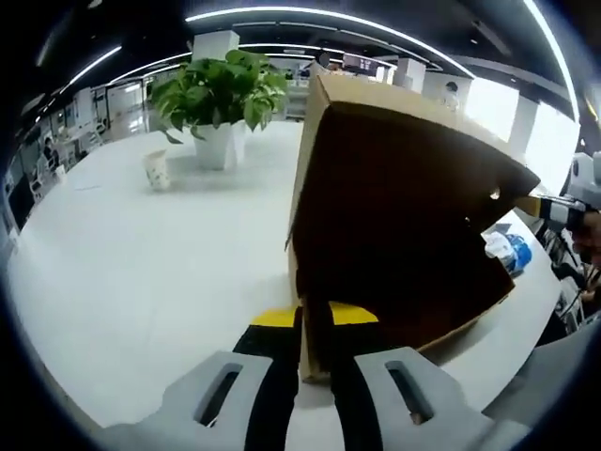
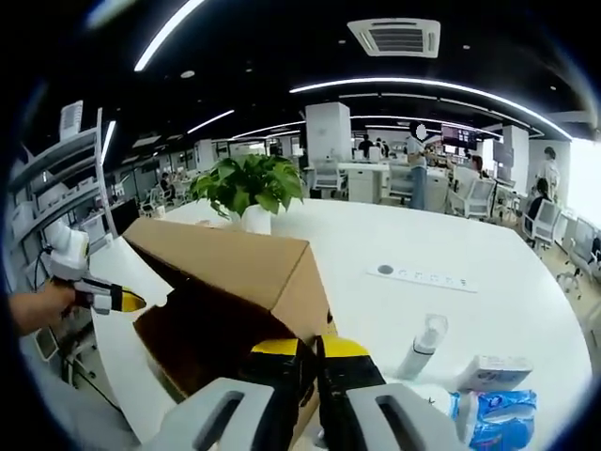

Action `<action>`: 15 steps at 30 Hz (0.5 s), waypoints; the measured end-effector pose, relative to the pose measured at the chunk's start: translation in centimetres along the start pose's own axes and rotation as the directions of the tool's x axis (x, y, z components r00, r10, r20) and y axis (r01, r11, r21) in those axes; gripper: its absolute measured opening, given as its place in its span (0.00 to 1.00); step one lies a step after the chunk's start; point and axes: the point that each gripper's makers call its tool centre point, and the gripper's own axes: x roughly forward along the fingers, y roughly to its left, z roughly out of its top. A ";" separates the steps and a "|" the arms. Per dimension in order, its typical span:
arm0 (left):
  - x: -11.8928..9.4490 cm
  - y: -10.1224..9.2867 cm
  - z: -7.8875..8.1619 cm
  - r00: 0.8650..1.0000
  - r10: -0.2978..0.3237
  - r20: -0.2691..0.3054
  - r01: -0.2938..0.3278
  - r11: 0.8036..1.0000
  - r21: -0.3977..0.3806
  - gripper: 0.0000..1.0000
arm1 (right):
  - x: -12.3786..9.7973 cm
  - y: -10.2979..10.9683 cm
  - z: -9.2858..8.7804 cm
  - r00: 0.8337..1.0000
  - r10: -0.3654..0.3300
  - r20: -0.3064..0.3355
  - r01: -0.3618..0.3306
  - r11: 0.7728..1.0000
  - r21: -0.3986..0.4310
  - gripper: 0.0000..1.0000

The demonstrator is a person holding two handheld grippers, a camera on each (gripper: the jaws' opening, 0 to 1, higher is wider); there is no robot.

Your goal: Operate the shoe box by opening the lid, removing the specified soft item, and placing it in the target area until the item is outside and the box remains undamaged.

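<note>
The brown cardboard shoe box [image 1: 394,207] is held up off the white table [image 1: 141,272], tilted, with its dark hollow inside facing the left gripper view. My left gripper [image 1: 315,319] is shut on the box's near edge, yellow tips pinching the cardboard wall. At the box's far right edge, my right gripper [image 1: 549,209] shows its yellow tip against the cardboard. In the right gripper view the shoe box [image 2: 235,258] slopes down to the left, and my right gripper [image 2: 312,349] is shut on its near corner. My left gripper [image 2: 117,299], held by a hand, meets the box's far left edge.
A potted plant [image 1: 221,94] in a white pot and a paper cup [image 1: 157,170] stand at the back of the table. On the table [image 2: 470,244] lie a white power strip [image 2: 423,276], a spray bottle [image 2: 424,346], a white tissue pack [image 2: 493,373] and a blue packet [image 2: 498,413].
</note>
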 end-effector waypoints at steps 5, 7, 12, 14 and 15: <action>-0.2 -0.1 0.6 1.000 -0.002 0.015 0.002 1.000 0.010 0.10 | -0.2 0.1 -0.4 1.000 0.002 -0.006 -0.002 1.000 0.003 0.01; -0.3 -0.1 0.8 1.000 -0.002 0.022 0.002 1.000 0.011 0.10 | -0.2 0.2 -0.6 1.000 0.003 -0.008 -0.003 1.000 0.003 0.01; -0.4 -0.1 1.4 0.999 0.000 0.039 -0.001 1.000 0.016 0.10 | -0.3 0.3 -1.1 1.000 0.004 -0.012 -0.004 1.000 0.004 0.01; -0.4 -0.1 1.6 0.999 0.001 0.044 -0.002 1.000 0.016 0.10 | -0.3 0.3 -1.3 1.000 0.004 -0.013 -0.004 1.000 0.005 0.01; -0.4 -0.1 1.6 0.999 0.002 0.046 -0.003 1.000 0.015 0.10 | -0.3 0.3 -1.3 1.000 0.005 -0.013 -0.005 1.000 0.008 0.01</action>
